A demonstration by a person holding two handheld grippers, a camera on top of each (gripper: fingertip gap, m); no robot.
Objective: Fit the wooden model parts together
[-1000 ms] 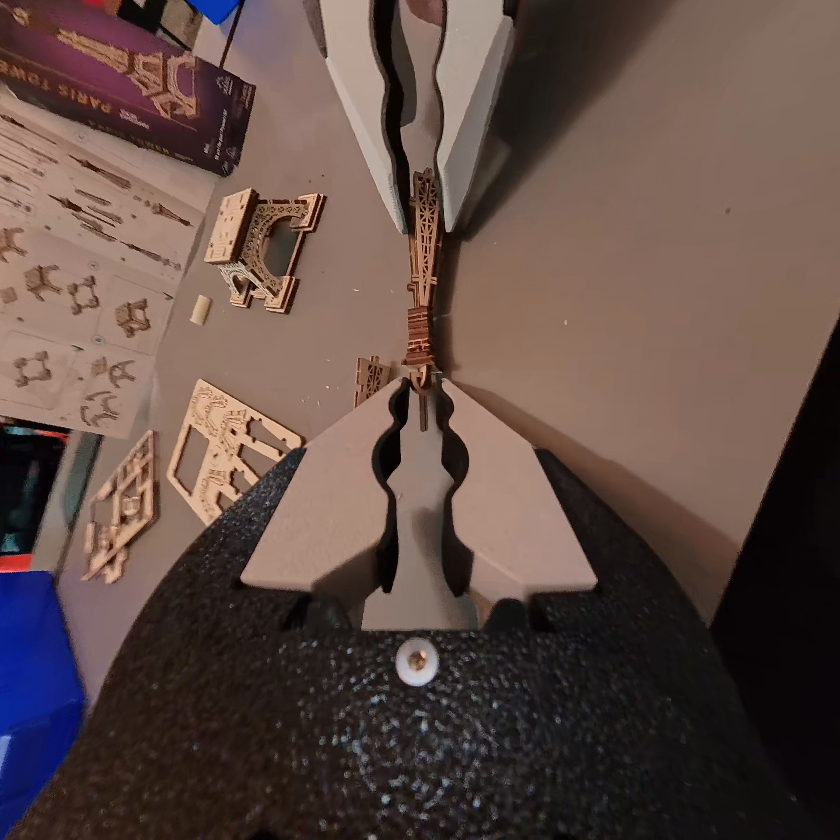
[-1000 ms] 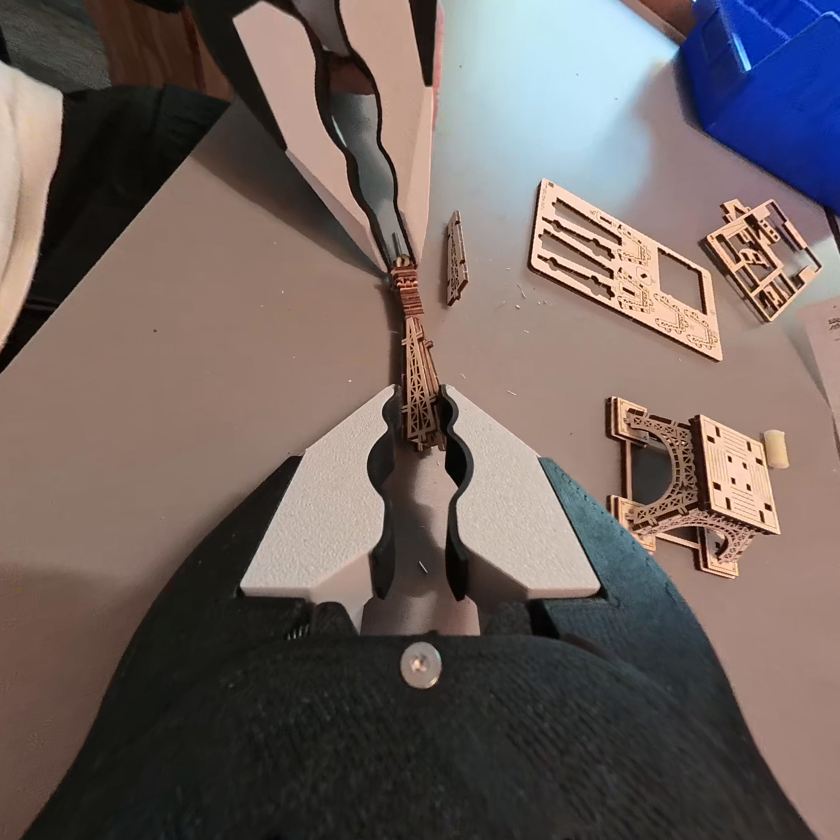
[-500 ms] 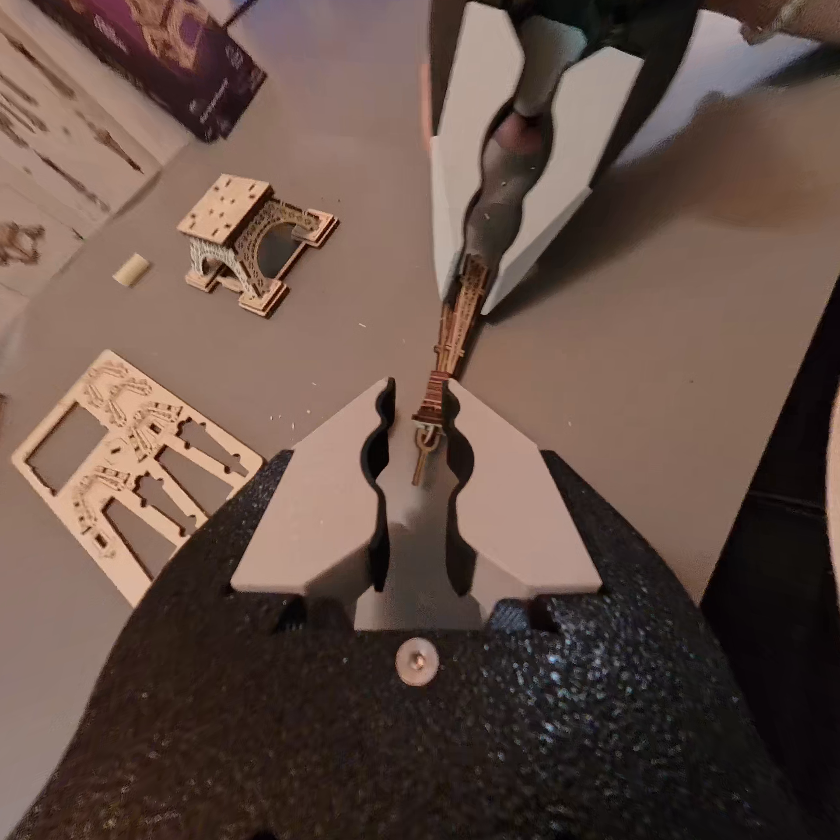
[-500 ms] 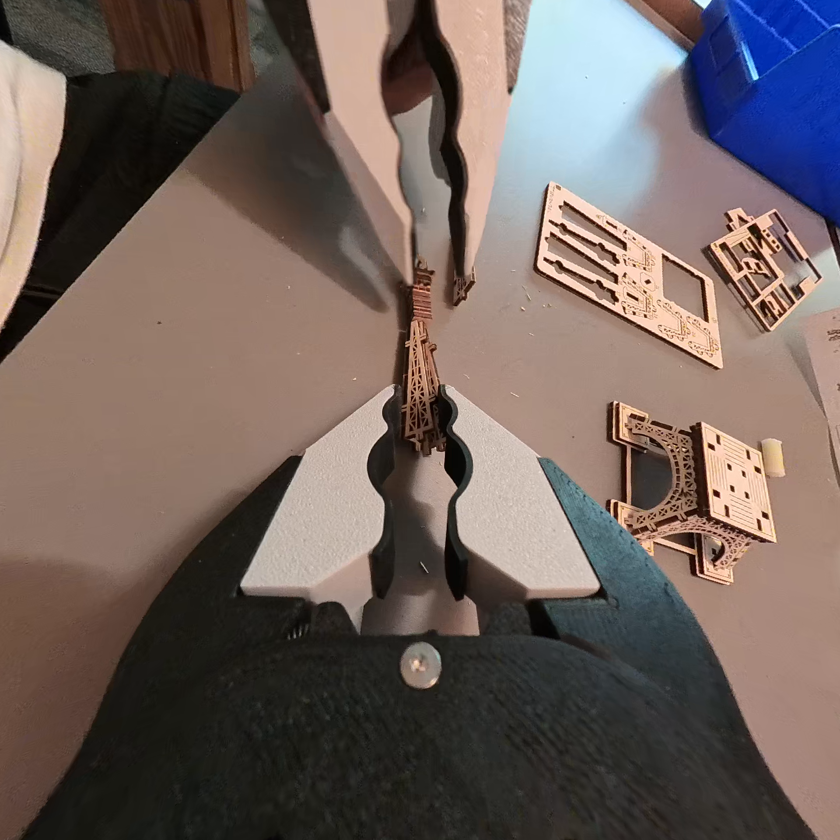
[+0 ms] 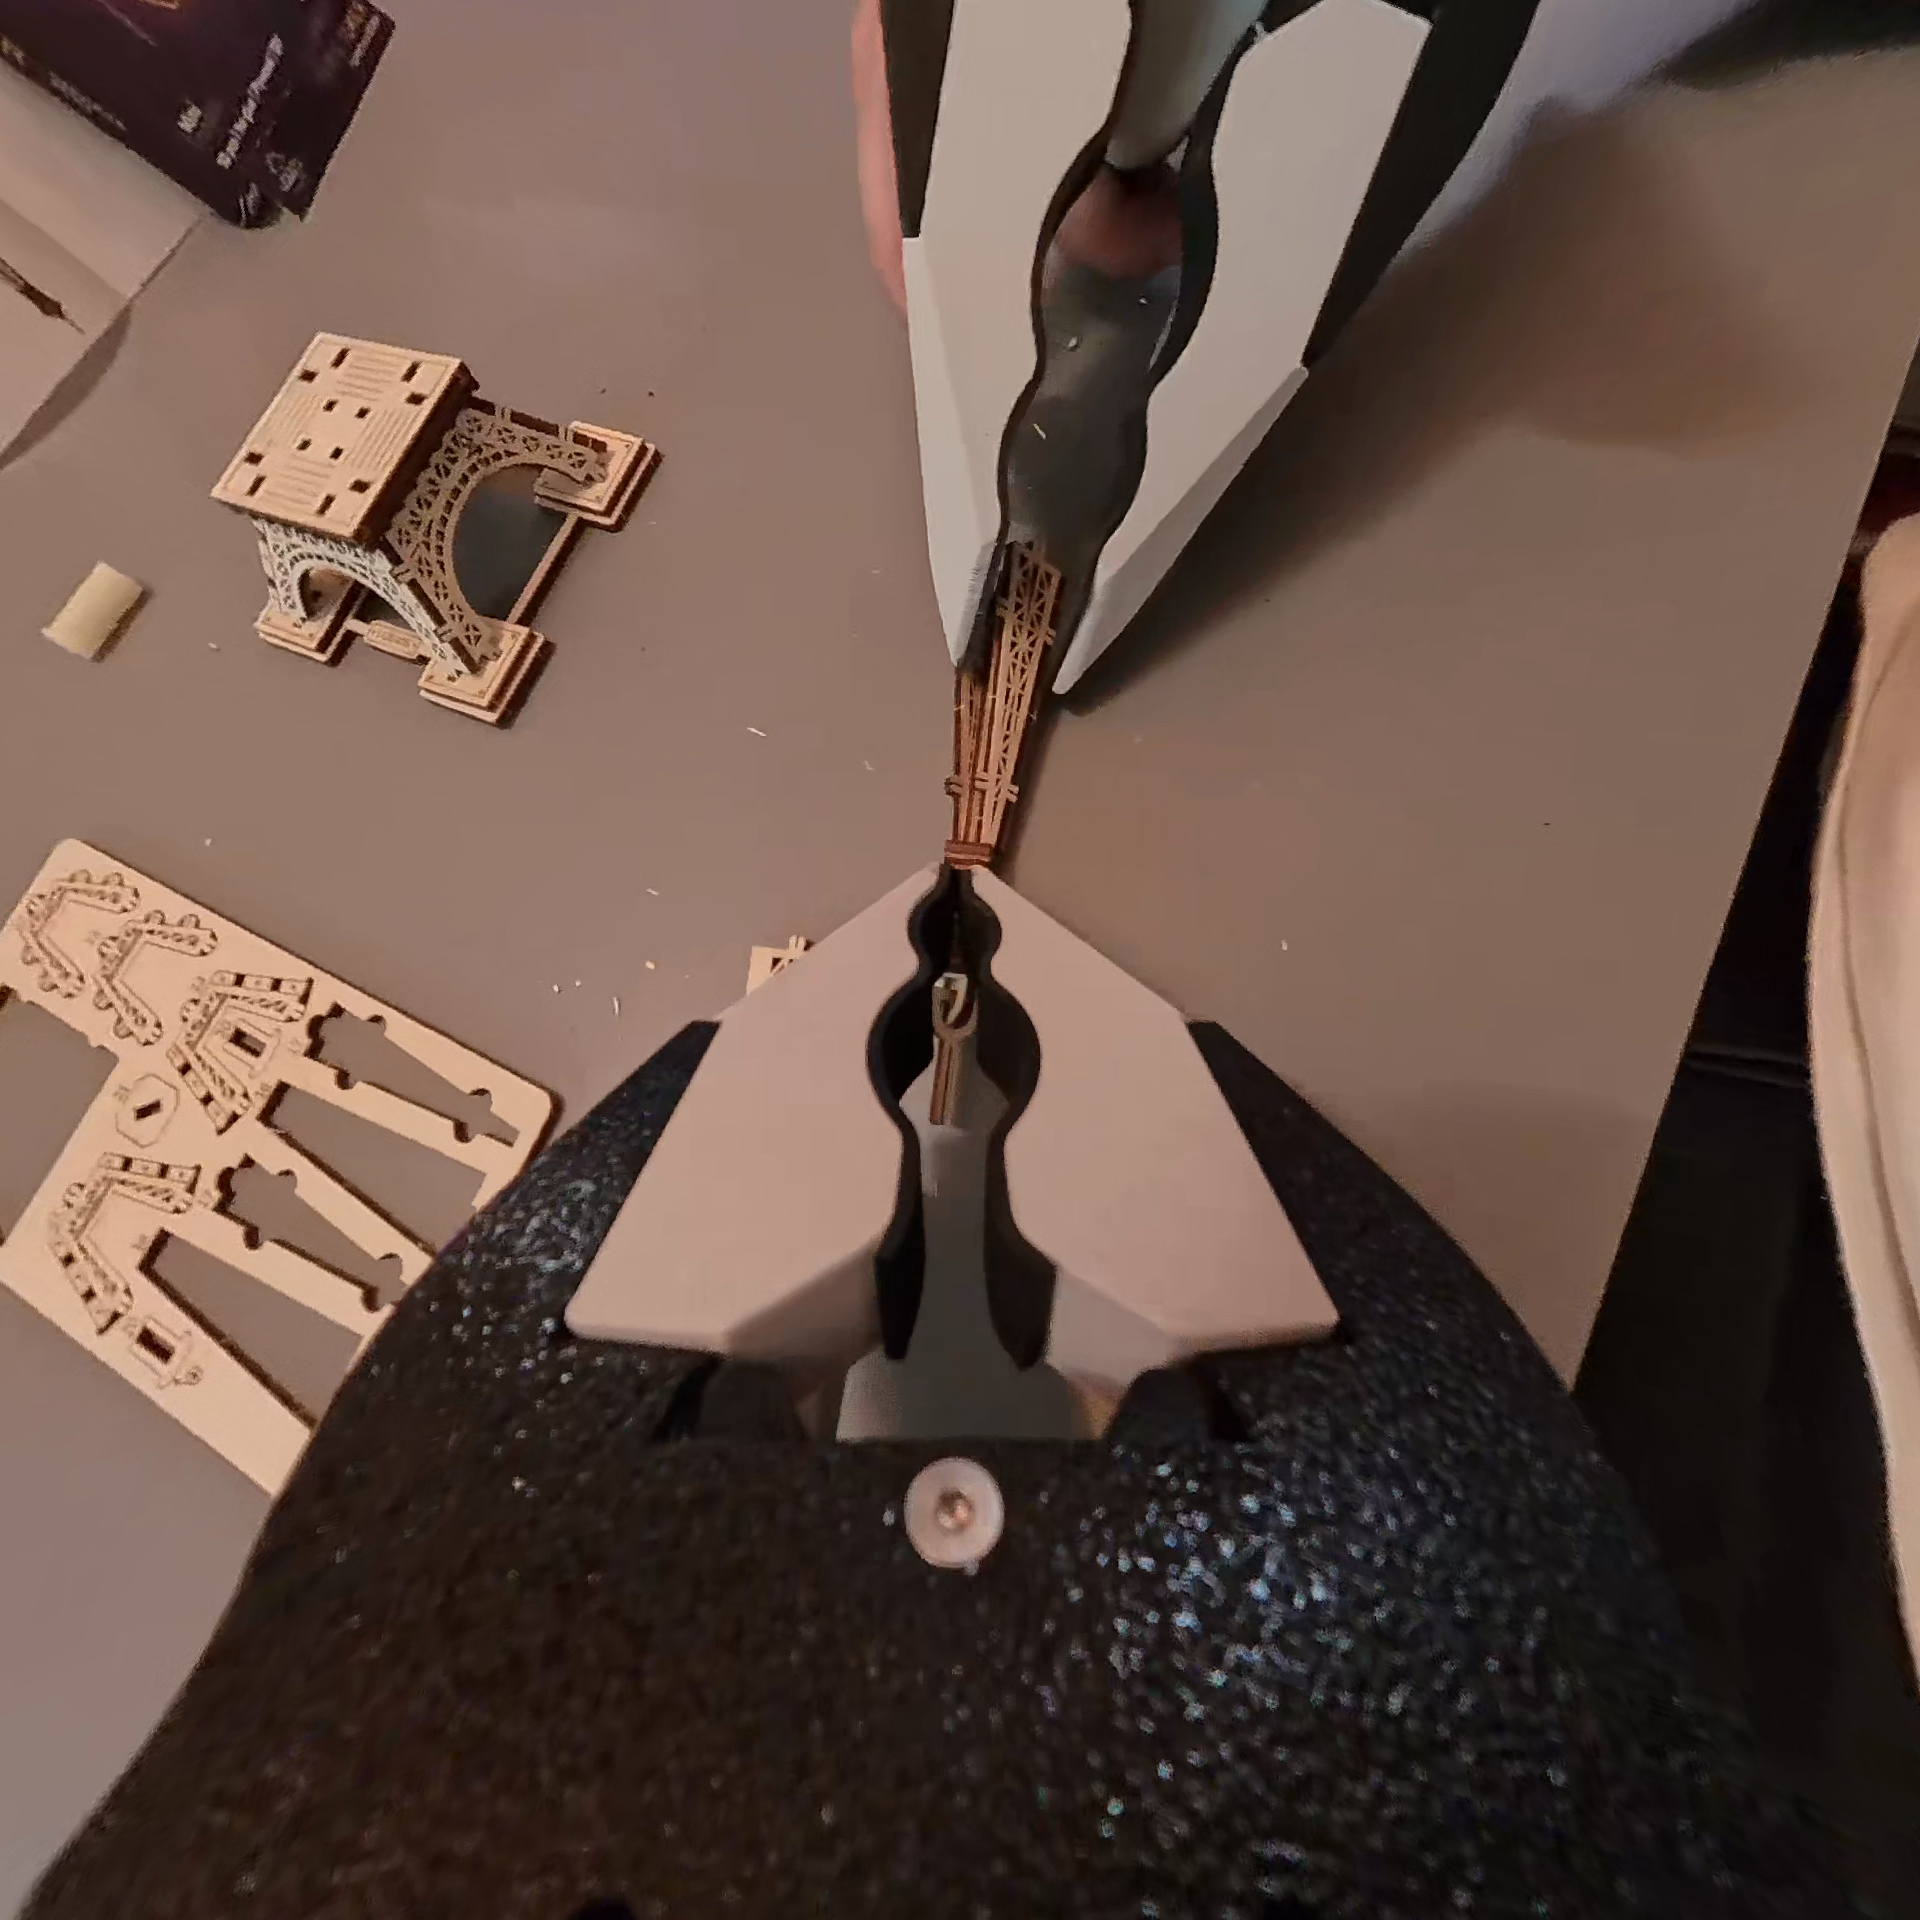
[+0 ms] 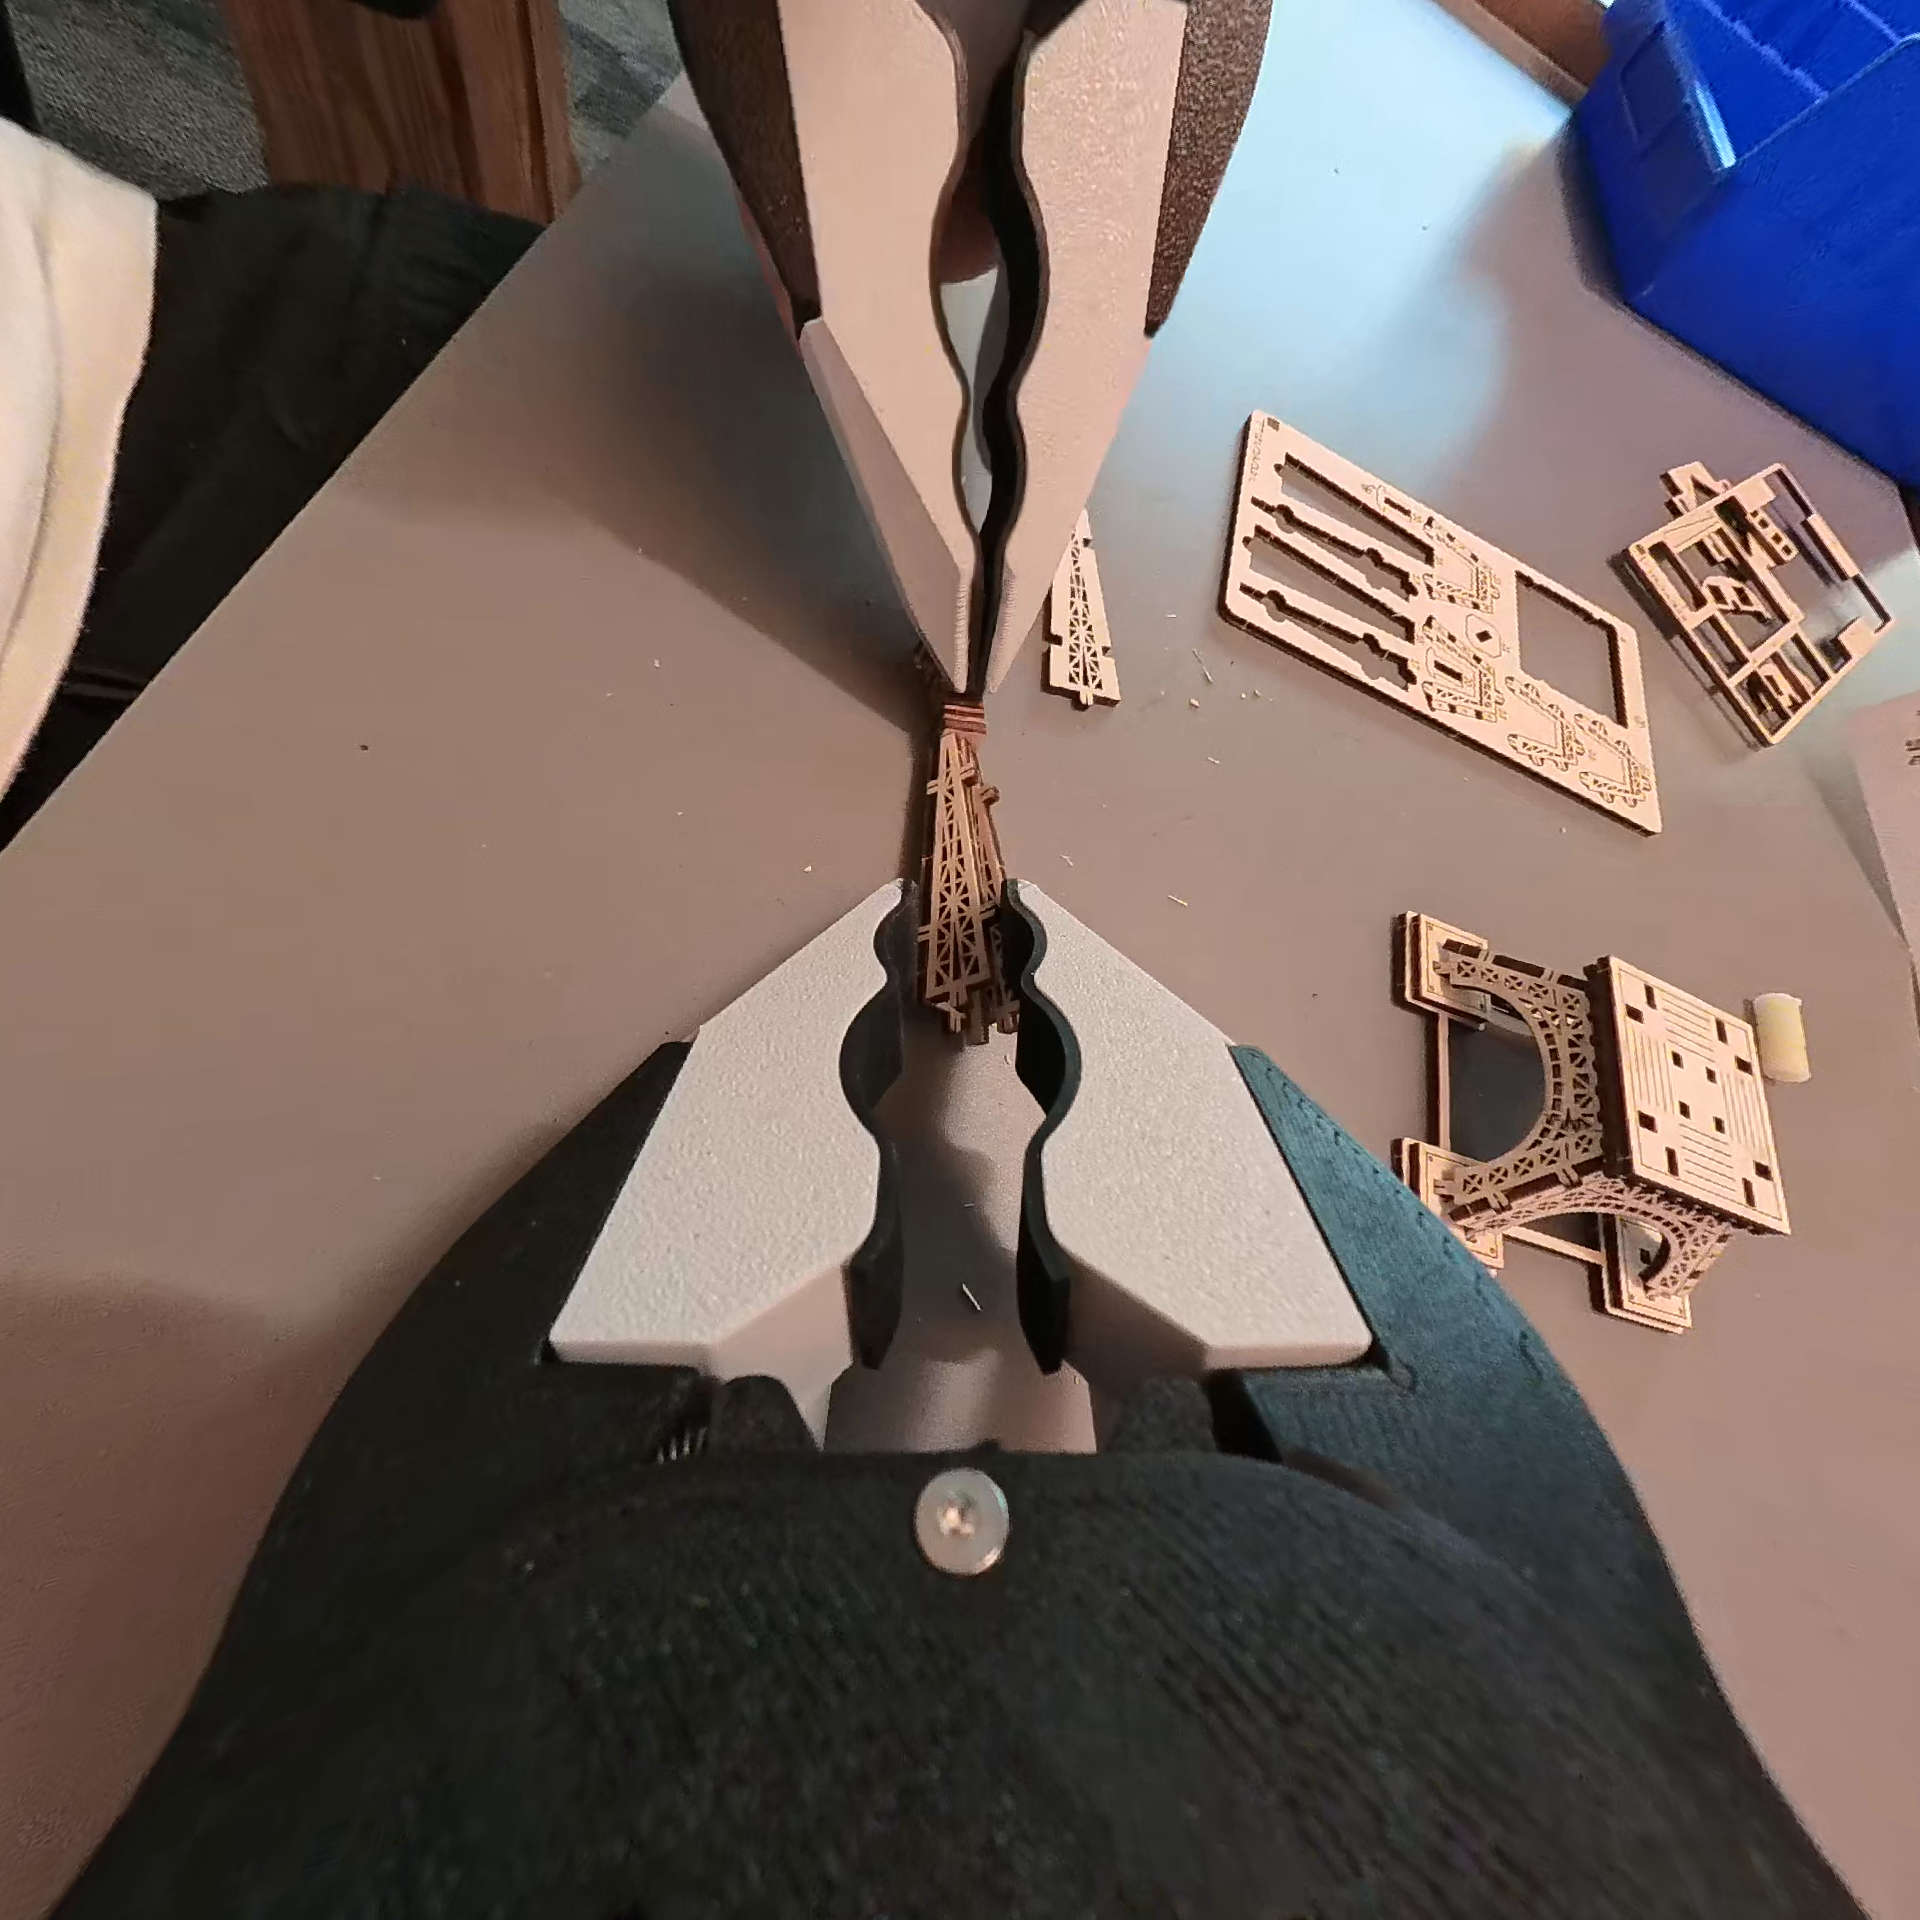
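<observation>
A slim wooden tower spire (image 5: 992, 748) is held in the air between both grippers. My left gripper (image 5: 961, 883) is shut on its narrow upper end, and the thin antenna tip (image 5: 943, 1070) pokes back between the fingers. My right gripper (image 6: 961, 896) is shut on the spire's (image 6: 956, 831) wide lattice foot. Each gripper shows opposite in the other's view: the right gripper (image 5: 1016, 665) and the left gripper (image 6: 974, 686). The arched wooden tower base (image 5: 416, 520) stands apart on the grey table (image 5: 1351, 831), and also shows in the right wrist view (image 6: 1590, 1122).
A loose lattice panel (image 6: 1081, 613) lies by the left gripper. Punched-out wooden sheets (image 5: 208, 1091) (image 6: 1434, 623), a smaller part frame (image 6: 1756, 603), a small cream cylinder (image 5: 94, 608), a dark box (image 5: 208, 94) and a blue bin (image 6: 1766, 208) surround the work. The table edge (image 5: 1714, 987) runs beside a person's clothing. The tips of one gripper are about 5 cm away from the tips of the other. Both grippers' tips are roughly 25 cm from the small cream cylinder (image 5: 94, 608). It turns up in the right wrist view (image 6: 1781, 1031) as well.
Half a second ago my left gripper was open around the spire's top; now it is shut on it, farther along. The right gripper has kept its hold on the foot.
</observation>
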